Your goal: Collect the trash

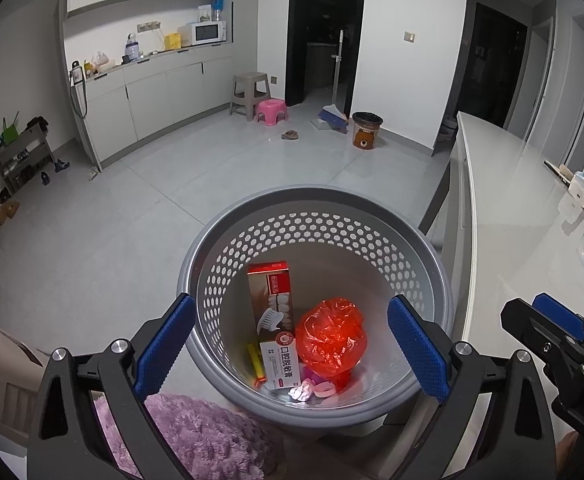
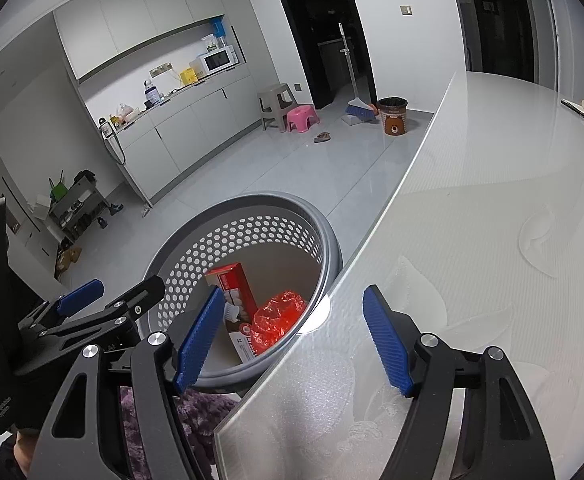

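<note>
A grey perforated basket (image 1: 316, 194) (image 2: 252, 200) stands beside the white table (image 2: 492, 200). Inside it lie a red-and-white toothpaste box (image 1: 272, 304) (image 2: 232, 278), a crumpled red plastic bag (image 1: 330, 336) (image 2: 278, 318), a yellow item (image 1: 254, 362), a foil scrap (image 1: 300, 392) and small pink bits. My left gripper (image 1: 292, 344) hangs open above the basket's mouth with nothing between its blue pads. The right gripper (image 2: 294, 340) is open too, straddling the table edge and the basket rim, holding nothing. Each gripper shows at the edge of the other's view: the right gripper (image 1: 526, 304), the left gripper (image 2: 130, 282).
A purple fuzzy cushion (image 1: 196, 432) lies just below the basket. Bottles and boxes (image 1: 580, 188) stand at the table's far end. Across the tiled floor are a brown bear-face bin (image 1: 366, 130), a broom (image 1: 334, 114), slippers (image 1: 290, 135), two stools (image 1: 270, 110) and a shoe rack (image 1: 24, 156).
</note>
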Motion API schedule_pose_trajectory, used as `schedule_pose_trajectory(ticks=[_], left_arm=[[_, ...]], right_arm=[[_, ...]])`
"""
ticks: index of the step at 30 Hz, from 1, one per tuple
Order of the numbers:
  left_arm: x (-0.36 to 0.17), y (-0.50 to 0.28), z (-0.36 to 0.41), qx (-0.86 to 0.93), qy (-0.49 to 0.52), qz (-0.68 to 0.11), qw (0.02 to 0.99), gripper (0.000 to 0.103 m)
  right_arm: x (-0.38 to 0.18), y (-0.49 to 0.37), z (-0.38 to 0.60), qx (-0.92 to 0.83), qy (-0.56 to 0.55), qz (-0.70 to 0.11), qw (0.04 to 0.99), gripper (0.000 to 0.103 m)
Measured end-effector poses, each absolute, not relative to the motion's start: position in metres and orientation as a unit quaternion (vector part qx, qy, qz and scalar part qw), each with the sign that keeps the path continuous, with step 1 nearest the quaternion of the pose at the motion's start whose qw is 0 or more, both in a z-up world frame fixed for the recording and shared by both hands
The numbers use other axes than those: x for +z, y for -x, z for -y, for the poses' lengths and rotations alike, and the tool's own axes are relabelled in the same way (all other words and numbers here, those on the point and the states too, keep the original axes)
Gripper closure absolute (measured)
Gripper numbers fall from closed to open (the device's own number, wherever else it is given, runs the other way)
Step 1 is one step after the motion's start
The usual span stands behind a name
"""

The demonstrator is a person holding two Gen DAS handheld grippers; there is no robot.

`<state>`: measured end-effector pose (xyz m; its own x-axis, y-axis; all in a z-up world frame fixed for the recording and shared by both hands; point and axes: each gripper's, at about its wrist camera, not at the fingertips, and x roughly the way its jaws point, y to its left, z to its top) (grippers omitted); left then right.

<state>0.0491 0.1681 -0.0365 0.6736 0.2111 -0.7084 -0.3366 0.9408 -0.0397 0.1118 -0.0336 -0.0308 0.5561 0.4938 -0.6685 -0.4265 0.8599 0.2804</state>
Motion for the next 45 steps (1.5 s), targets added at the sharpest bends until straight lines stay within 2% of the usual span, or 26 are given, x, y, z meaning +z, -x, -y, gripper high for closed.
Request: schedule_pose_trajectory(ticks=[45], left_arm=[[-0.0378,-0.0452,-0.1754,0.165,0.088,-0.376,0.907,0.007]], right_arm=[[-0.0283,-0.1095,0.0345,0.261,-0.045,-0.392,0.881,0.034]])
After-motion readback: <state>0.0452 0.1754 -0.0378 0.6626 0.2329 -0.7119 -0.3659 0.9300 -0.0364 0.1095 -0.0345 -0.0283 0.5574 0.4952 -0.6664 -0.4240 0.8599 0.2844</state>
